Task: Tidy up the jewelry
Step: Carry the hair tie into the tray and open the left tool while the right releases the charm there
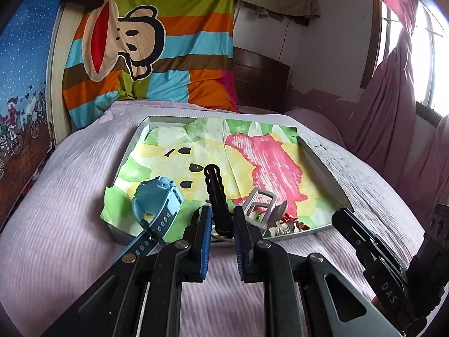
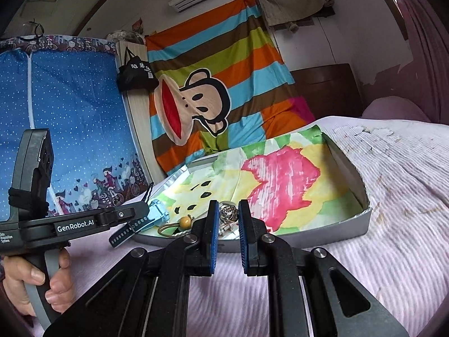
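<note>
A shallow grey tray (image 1: 322,229) lined with painted paper lies on the bed. My left gripper (image 1: 222,210) is shut on a black wavy hair clip (image 1: 213,185), which sticks out past the fingertips over the tray's front edge. Left of it a light blue watch (image 1: 157,199) hangs its dark strap over the rim. A silver buckle (image 1: 259,205) and red beads (image 1: 290,220) lie to the right. My right gripper (image 2: 228,205) is open at the tray's (image 2: 350,219) near edge, holding nothing. Beyond it lie a silver ball (image 2: 228,213) and a hair tie with a yellow bead (image 2: 185,221).
The tray rests on a pink ribbed bedspread (image 1: 70,224). A striped cartoon blanket (image 1: 157,42) hangs behind the bed, with a dark headboard (image 1: 261,81) and pink curtain (image 1: 393,90) to the right. A hand (image 2: 36,278) holds the left gripper's handle.
</note>
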`<state>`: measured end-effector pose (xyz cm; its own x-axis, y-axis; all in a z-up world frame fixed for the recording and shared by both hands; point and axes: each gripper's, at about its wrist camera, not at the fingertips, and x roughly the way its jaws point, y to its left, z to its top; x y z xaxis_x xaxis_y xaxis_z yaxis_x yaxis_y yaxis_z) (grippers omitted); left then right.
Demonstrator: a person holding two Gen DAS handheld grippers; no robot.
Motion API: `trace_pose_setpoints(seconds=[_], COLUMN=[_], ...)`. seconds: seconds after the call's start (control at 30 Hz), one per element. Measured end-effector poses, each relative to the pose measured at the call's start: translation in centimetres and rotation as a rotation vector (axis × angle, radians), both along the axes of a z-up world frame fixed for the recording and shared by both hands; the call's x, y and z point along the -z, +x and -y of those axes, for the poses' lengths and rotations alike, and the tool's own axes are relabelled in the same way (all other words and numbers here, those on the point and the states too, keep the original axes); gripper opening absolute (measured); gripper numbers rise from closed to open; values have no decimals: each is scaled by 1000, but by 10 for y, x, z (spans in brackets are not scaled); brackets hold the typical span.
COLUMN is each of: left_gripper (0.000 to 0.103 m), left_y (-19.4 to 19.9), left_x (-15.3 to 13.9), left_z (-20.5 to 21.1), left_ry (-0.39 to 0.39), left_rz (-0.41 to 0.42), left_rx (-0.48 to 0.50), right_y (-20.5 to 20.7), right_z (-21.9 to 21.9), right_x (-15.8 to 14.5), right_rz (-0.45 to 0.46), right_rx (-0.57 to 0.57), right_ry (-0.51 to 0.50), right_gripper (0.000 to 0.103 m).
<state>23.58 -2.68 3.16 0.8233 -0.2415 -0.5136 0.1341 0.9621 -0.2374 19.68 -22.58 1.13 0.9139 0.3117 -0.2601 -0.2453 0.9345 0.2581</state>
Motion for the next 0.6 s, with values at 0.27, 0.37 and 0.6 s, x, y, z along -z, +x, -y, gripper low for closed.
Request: trace_pose_setpoints(seconds=[0.27,0.37,0.6], left_gripper=[14,14,14], left_y=[33,43,69], left_x=[2,4,3], left_z=[18,24,36], left_ry=[-12,-9,7], left_rz=[-13,-23,-52], left_rx=[4,4,13], right_y=[36,45,67], right_z=[7,9,21], right_x=[-10,-10,-6], right_rz=[-14,-25,-70], right_rx=[10,22,57], right_ry=[-56,-67,-40], right_gripper=[12,12,12])
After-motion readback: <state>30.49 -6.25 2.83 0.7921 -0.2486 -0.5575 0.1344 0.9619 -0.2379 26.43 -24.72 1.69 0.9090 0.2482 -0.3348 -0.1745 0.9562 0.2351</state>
